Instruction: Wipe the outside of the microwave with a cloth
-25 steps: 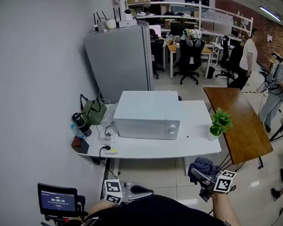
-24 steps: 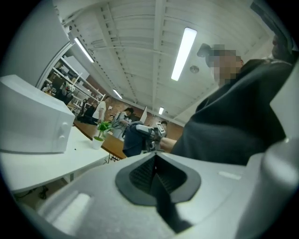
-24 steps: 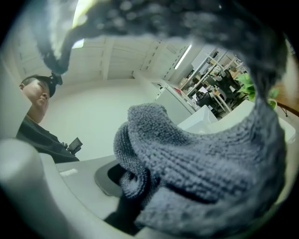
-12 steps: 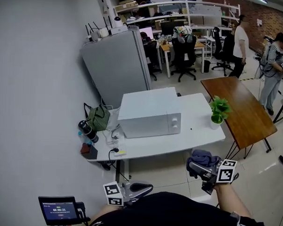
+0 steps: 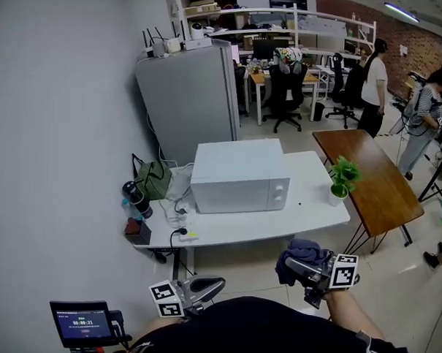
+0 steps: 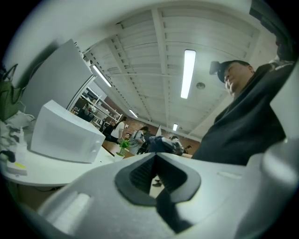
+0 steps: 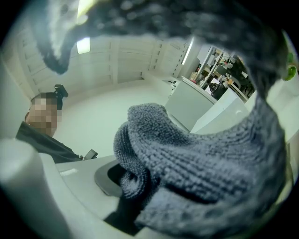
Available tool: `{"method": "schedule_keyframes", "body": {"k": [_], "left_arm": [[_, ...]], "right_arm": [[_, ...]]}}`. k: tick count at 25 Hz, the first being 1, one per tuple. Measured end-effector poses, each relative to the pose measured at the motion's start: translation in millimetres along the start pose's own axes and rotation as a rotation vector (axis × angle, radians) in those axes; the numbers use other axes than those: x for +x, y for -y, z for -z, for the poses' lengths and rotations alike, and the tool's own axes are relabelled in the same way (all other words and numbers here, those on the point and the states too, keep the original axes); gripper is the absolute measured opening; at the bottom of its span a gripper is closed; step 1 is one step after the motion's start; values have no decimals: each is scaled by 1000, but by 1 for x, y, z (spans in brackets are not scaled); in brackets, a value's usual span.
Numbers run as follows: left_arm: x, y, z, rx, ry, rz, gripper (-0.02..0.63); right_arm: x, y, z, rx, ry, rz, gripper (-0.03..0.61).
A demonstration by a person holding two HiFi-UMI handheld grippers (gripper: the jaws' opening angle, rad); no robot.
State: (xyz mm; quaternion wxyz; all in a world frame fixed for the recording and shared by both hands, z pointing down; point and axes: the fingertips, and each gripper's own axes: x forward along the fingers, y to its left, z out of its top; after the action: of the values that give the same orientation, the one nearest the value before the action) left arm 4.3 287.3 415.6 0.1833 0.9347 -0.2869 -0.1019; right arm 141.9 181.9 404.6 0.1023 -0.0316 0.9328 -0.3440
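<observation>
The white microwave (image 5: 239, 176) stands on a white table (image 5: 307, 216), door and knobs facing me; it also shows at the left of the left gripper view (image 6: 65, 135). My right gripper (image 5: 296, 267) hovers low at the right, short of the table, shut on a blue-grey cloth (image 5: 299, 253). That cloth (image 7: 201, 158) fills most of the right gripper view, bunched between the jaws of the right gripper (image 7: 126, 186). My left gripper (image 5: 205, 286) is held near my body at the lower middle. It (image 6: 156, 158) is shut with nothing in it.
A tall grey cabinet (image 5: 188, 97) stands behind the table. A potted plant (image 5: 343, 179) sits on the table's right end, beside a brown table (image 5: 371, 182). A green bag (image 5: 155, 178), a black flask (image 5: 132, 195) and cables crowd the left end. People stand at the back right.
The head view has shifted a little. The right gripper with the cloth has drifted slightly left. The left gripper stays low near my body.
</observation>
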Motion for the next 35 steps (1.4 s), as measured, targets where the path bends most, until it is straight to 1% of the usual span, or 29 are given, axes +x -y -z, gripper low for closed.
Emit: {"method": "schedule_keyframes", "body": {"k": [5,9,14,18,30,35], "left_arm": [[-10,2,-38,1,37,0,3],[-11,-3,-46,19,54,-7,3],[-12,-13,-39,22,66,-17,3],[-12,-26,-36,26,80,-24,3],[-10,-27,-36,9,85,-22,3],[-9,-32,-28,-10,48,-48,3]], "right_arm": [[12,-22,-24,-22,-10,16,144],[16,-23,-33,-67,-17,20,144],[24,-9,-30,-95,-25,32,143],[32,8,-20,-113,-64,57,138],[30,6,-16,-125,-86,75,135],[28,6,-15,-119,-83,81,135]]}}
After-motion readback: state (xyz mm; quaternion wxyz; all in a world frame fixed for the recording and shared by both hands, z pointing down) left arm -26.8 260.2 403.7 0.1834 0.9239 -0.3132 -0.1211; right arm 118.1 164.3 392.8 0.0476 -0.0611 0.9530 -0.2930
